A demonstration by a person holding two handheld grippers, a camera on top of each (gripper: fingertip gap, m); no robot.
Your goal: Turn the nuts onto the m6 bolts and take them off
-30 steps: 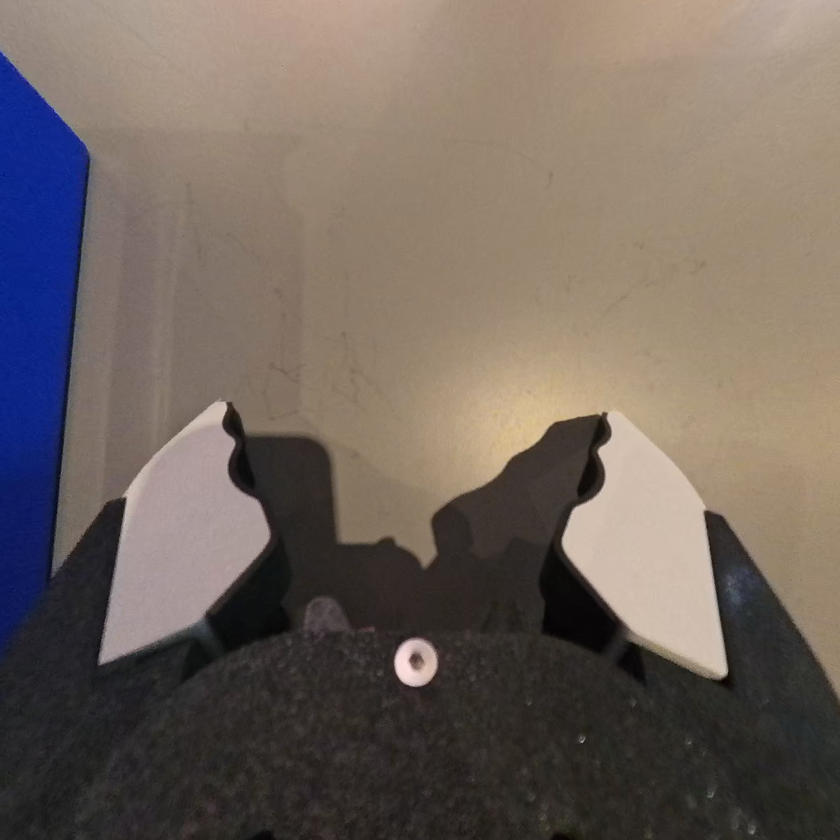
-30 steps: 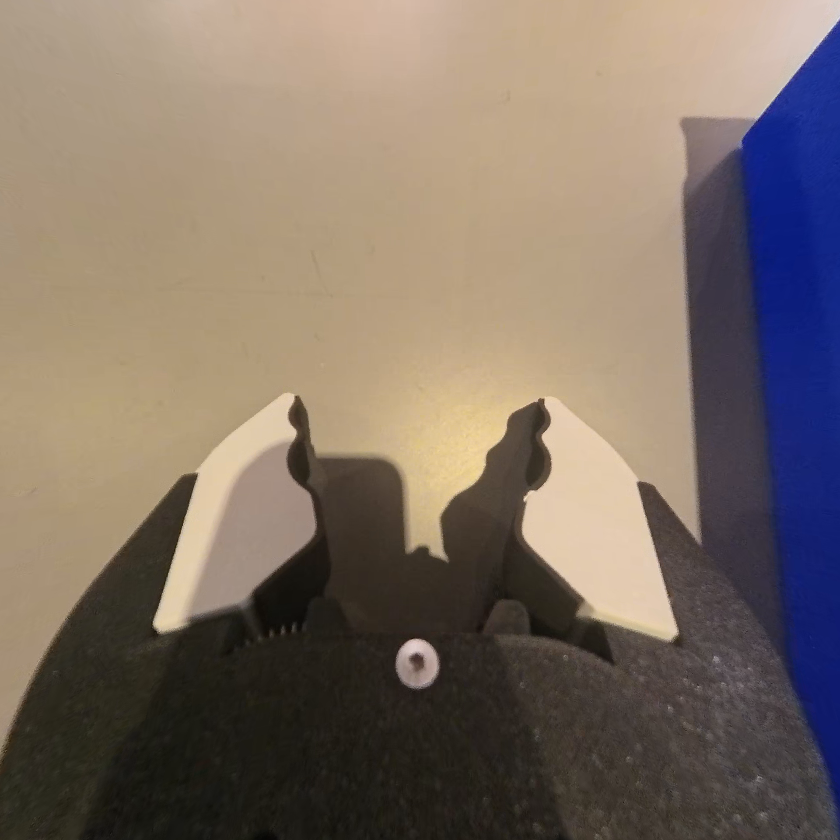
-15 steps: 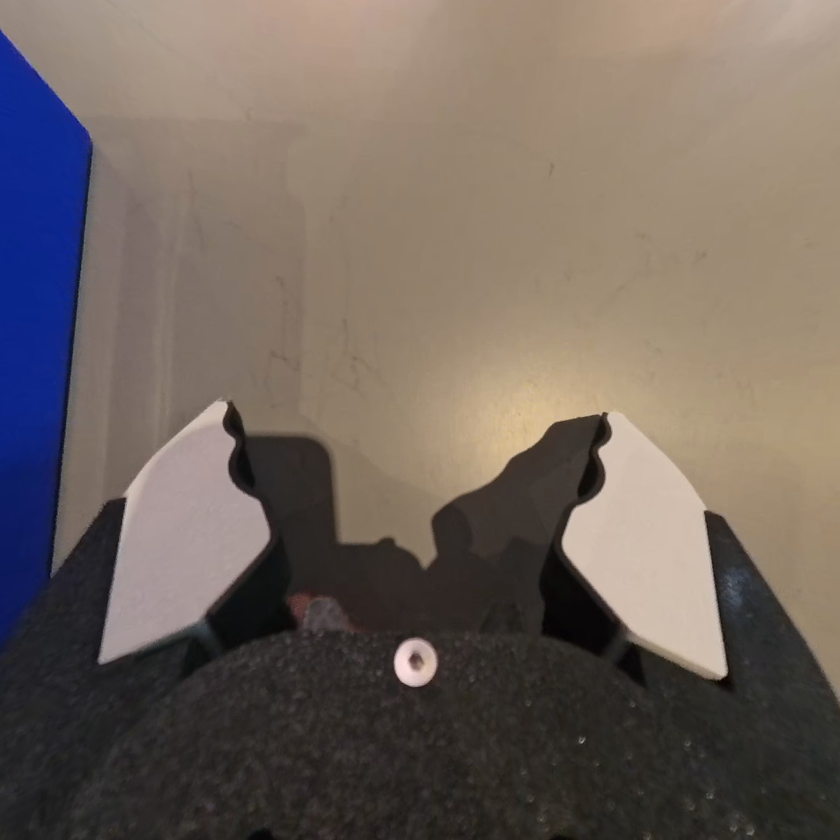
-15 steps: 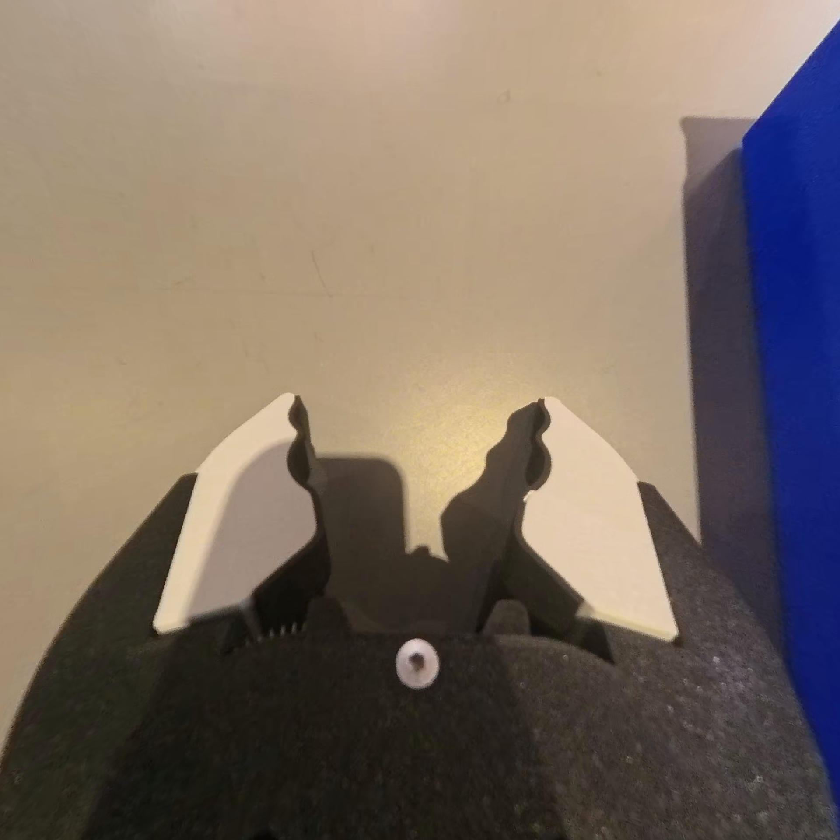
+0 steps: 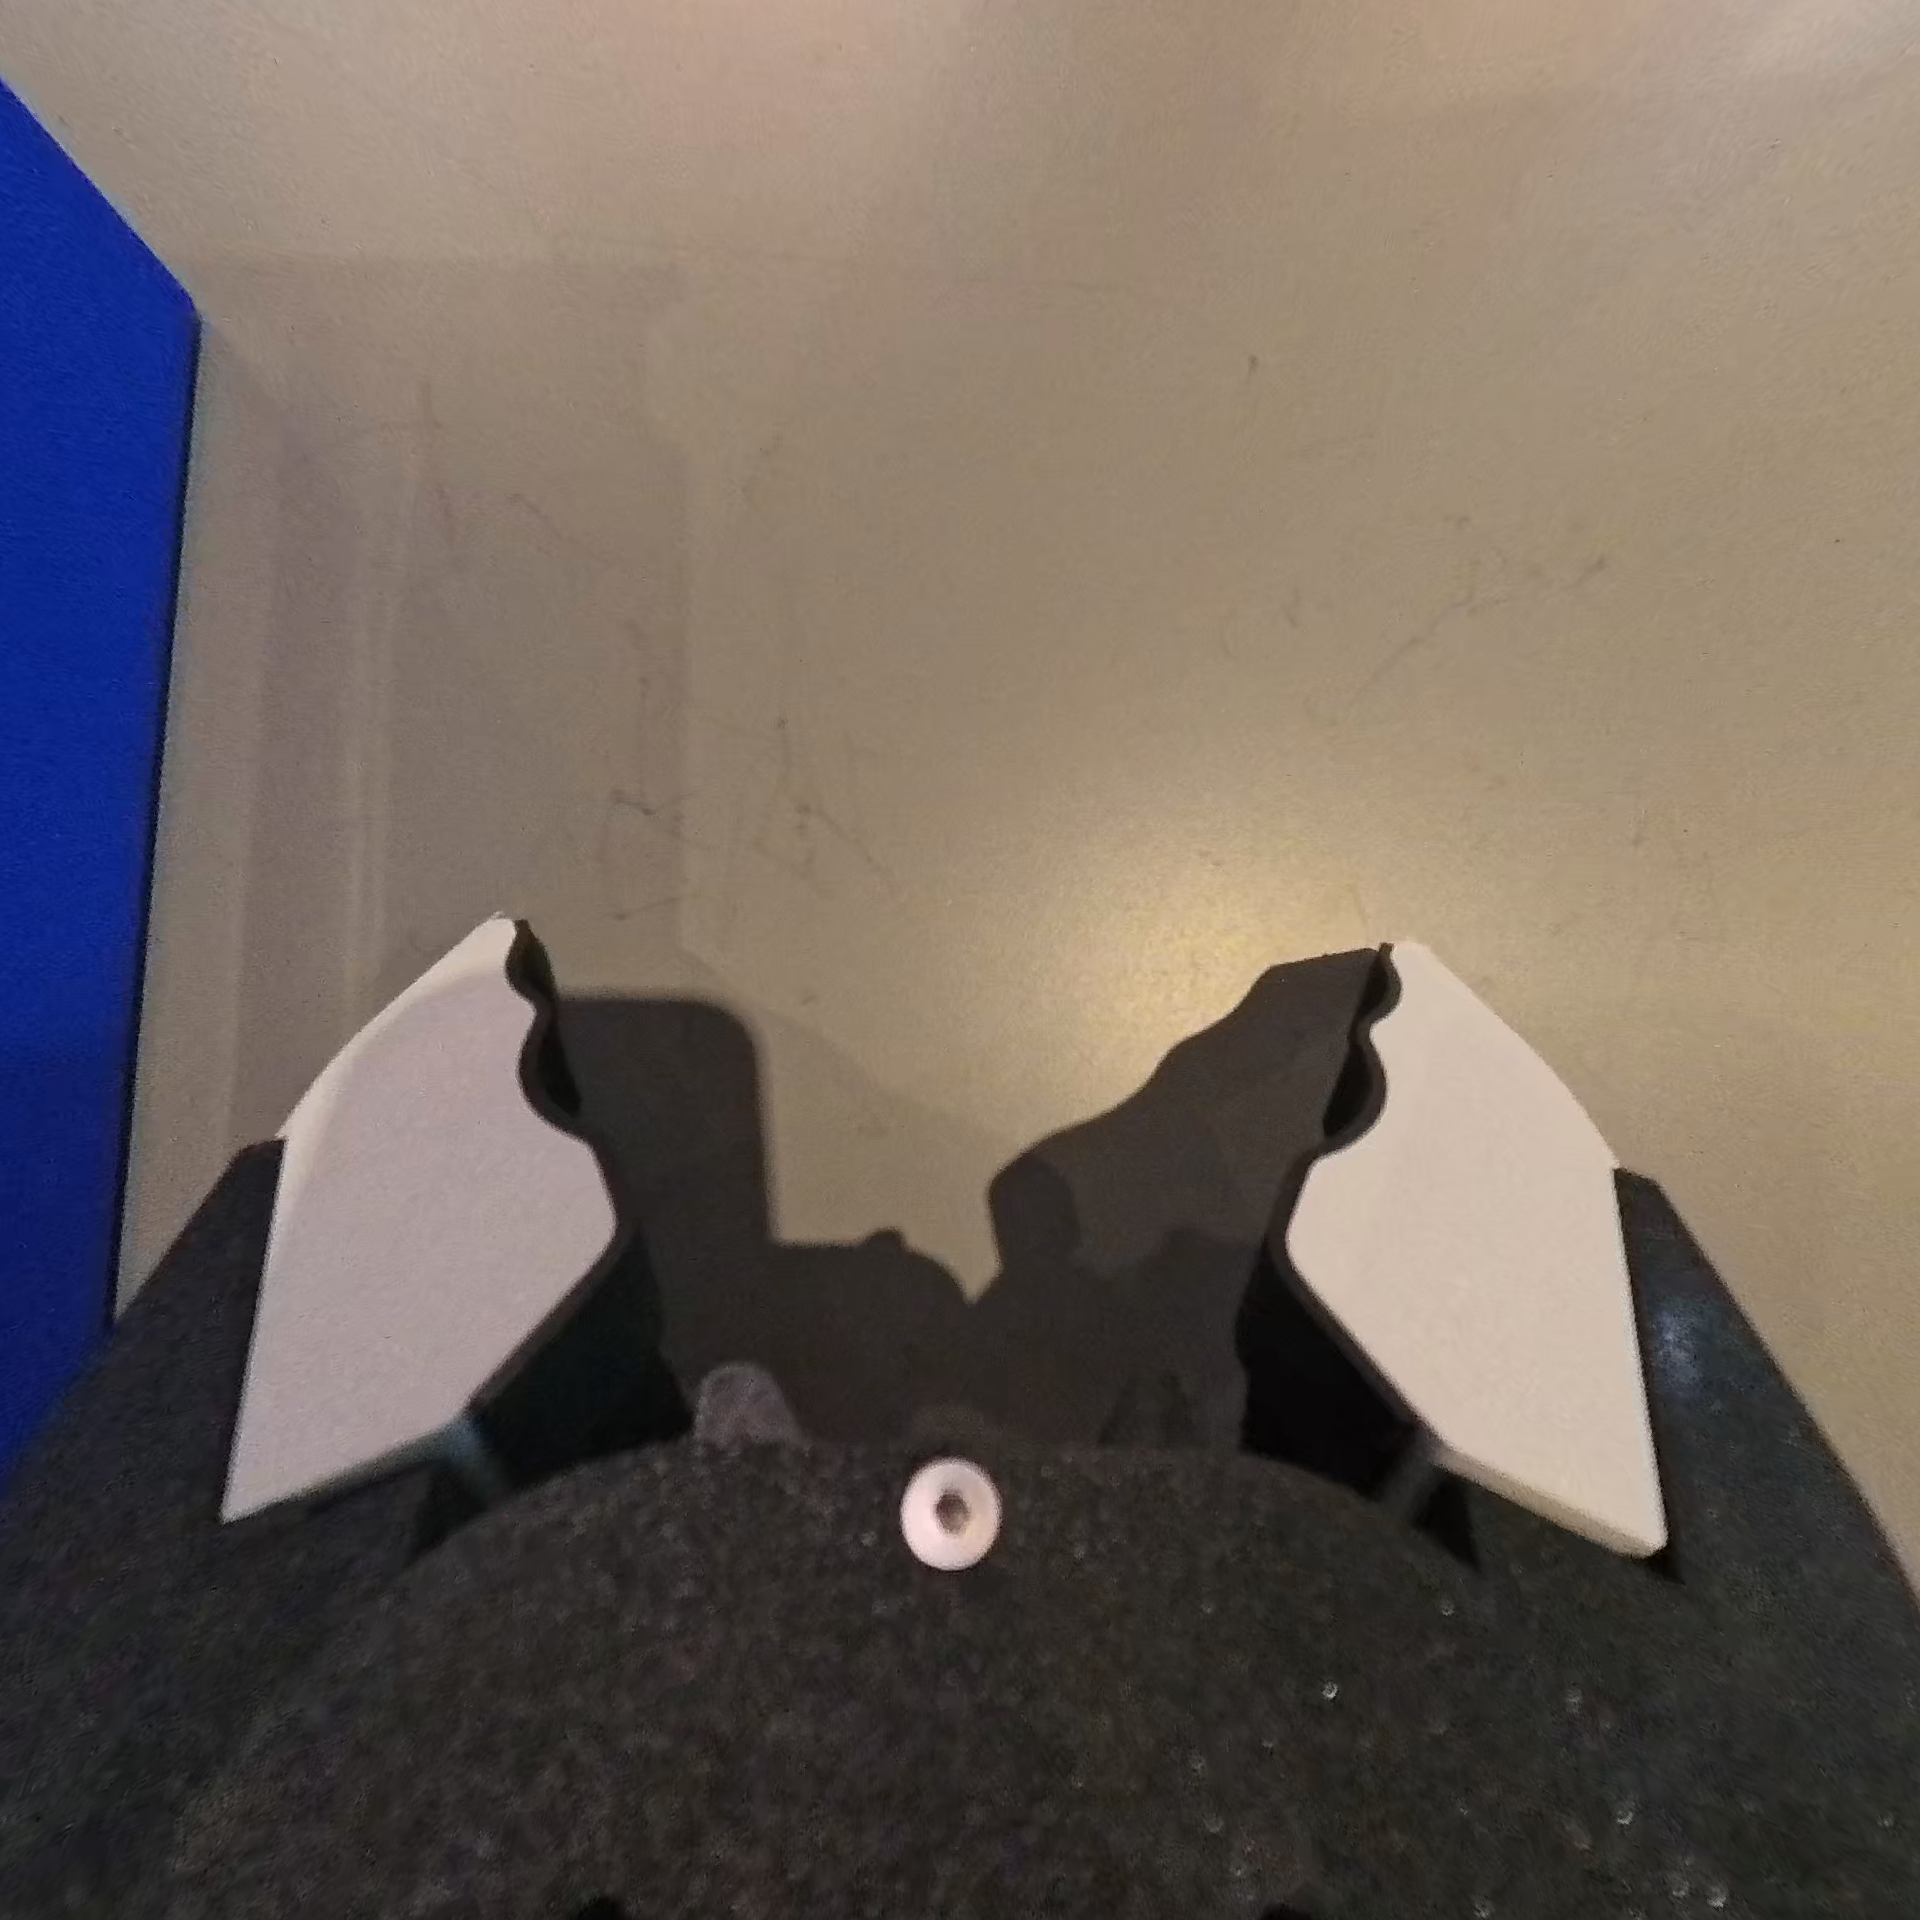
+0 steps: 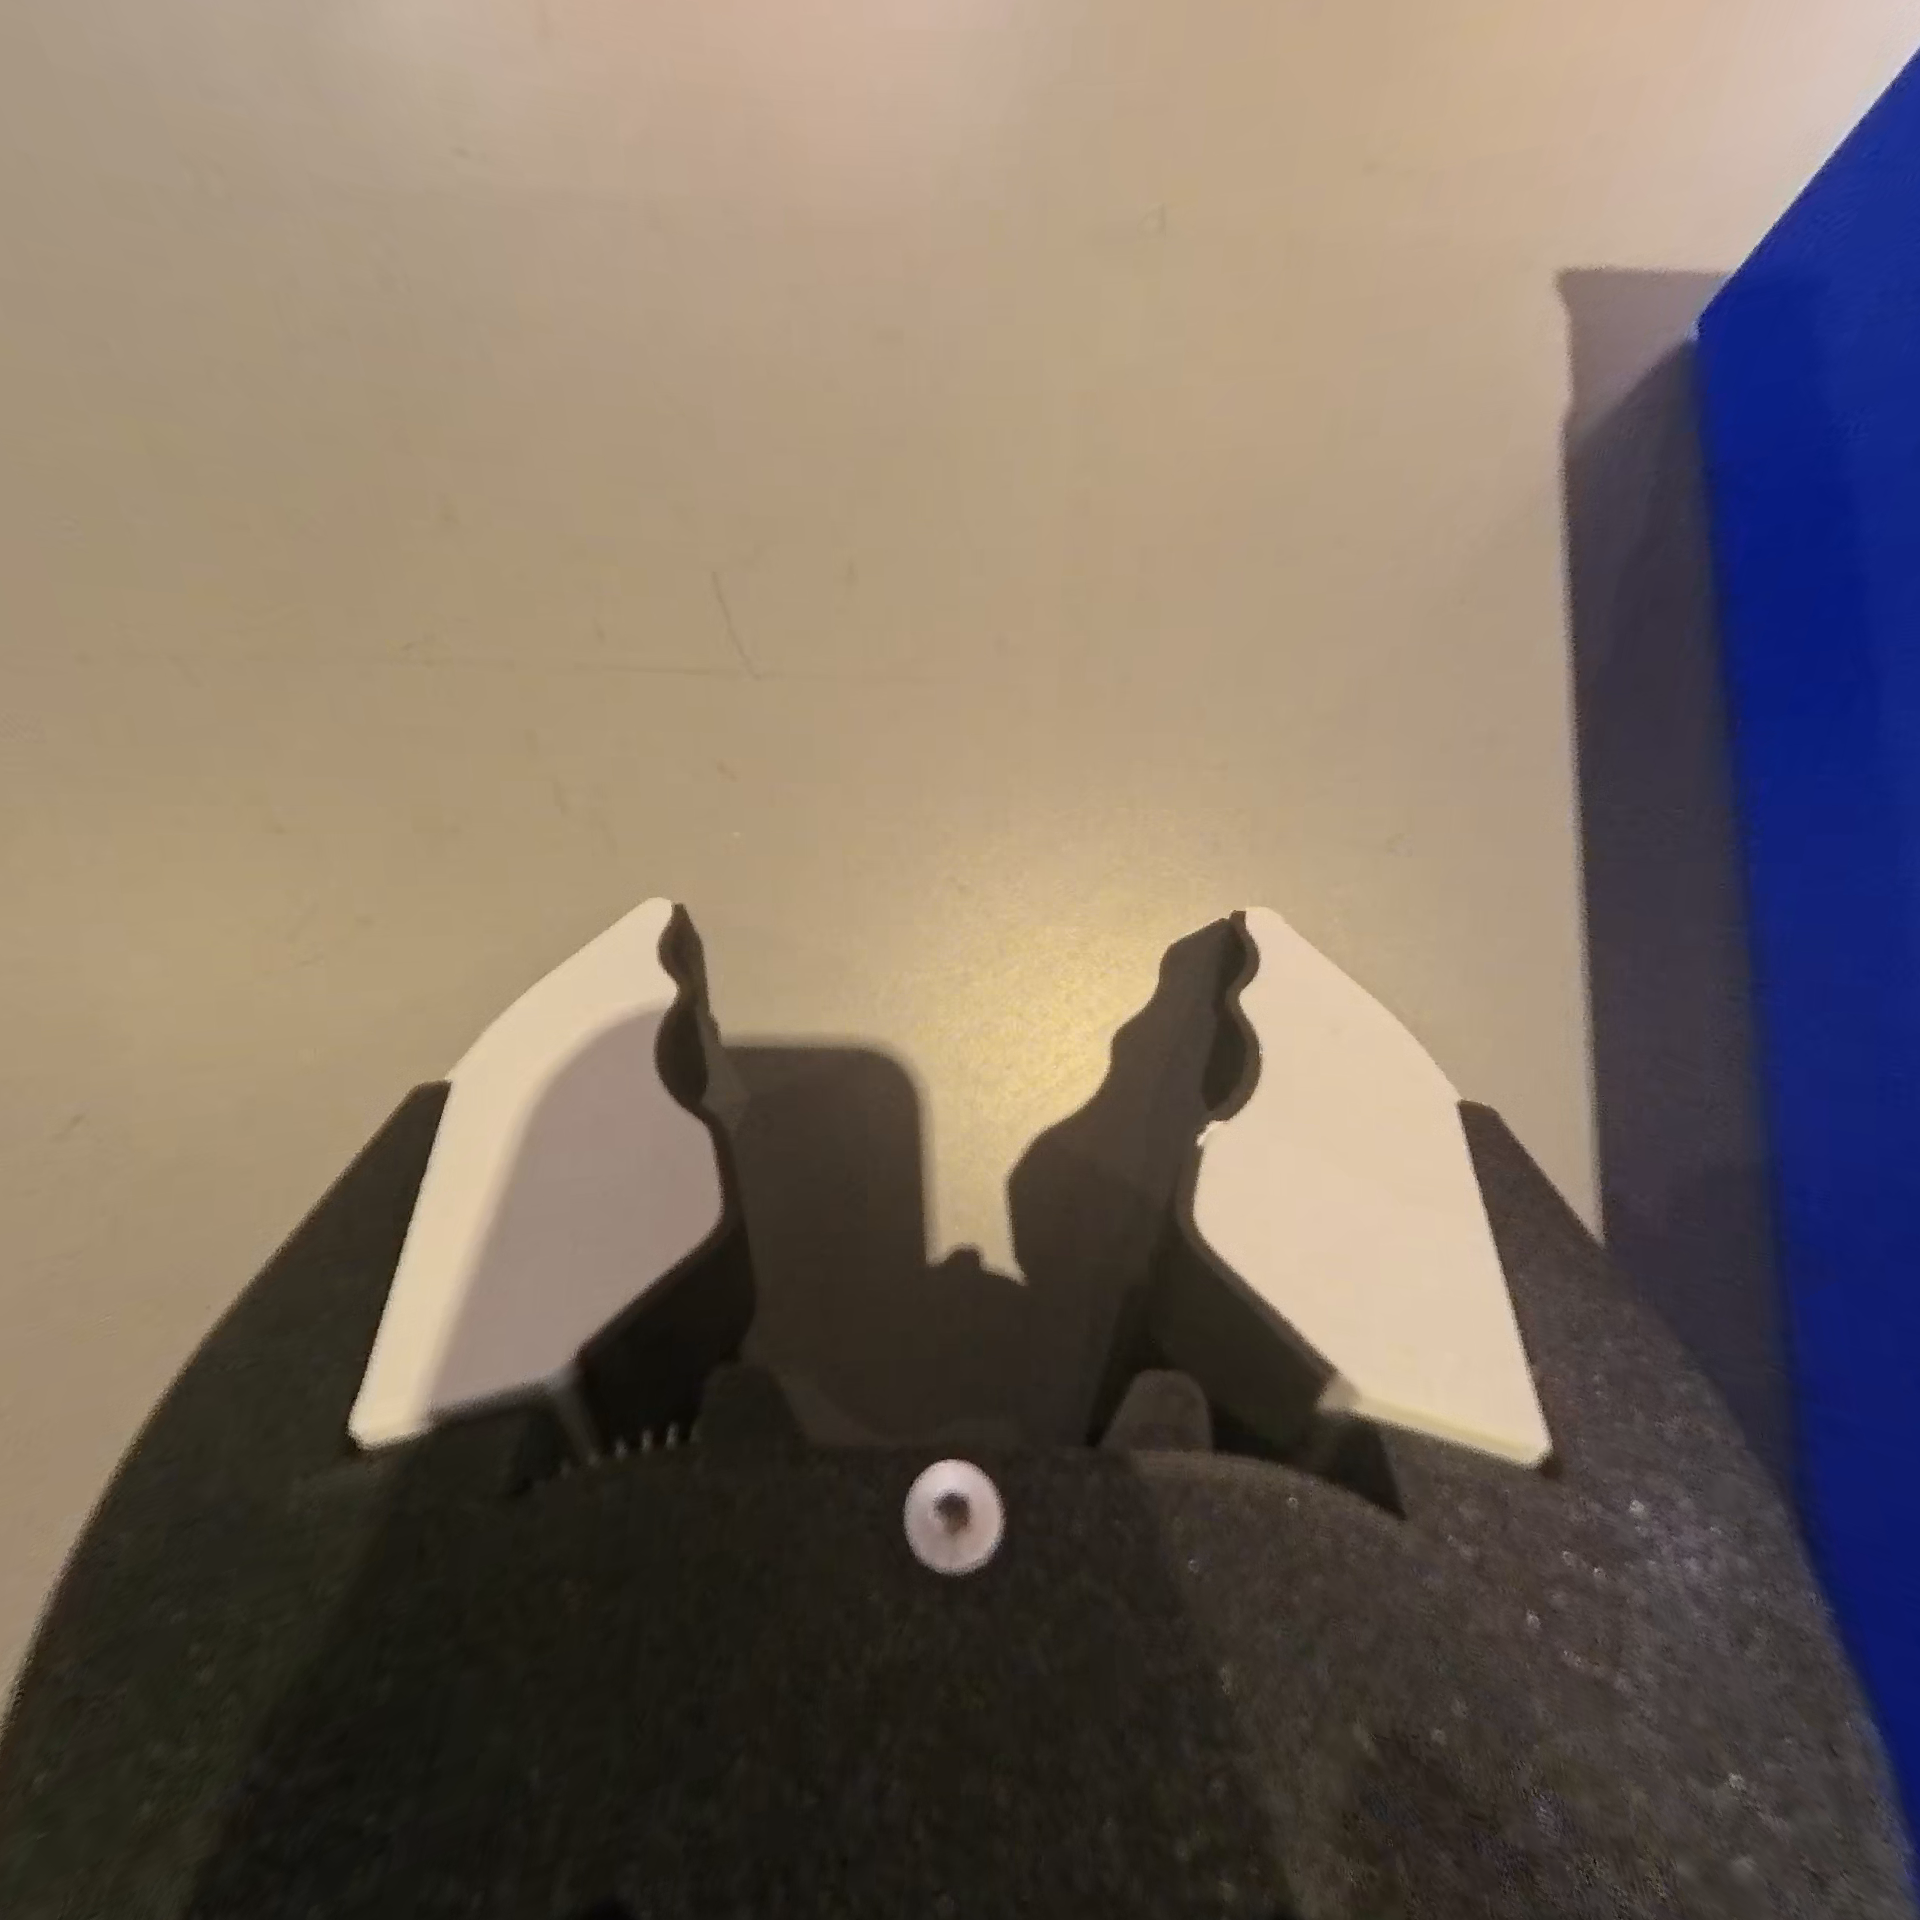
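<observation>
Left gripper (image 5: pixel 951 935) and right gripper (image 6: pixel 961 914) fingers wide, bare, over beige surface (image 5: pixel 1039 520) beside unmarked blue box (image 6: pixel 1829 727)

Each camera sits on its own hand-held gripper and looks down, close, at the pale desk (image 5: pixel 1039 520). The left view has the blue box (image 5: pixel 83 727) at its left edge; the right view has a blue box (image 6: pixel 1818 831) at its right edge.
</observation>
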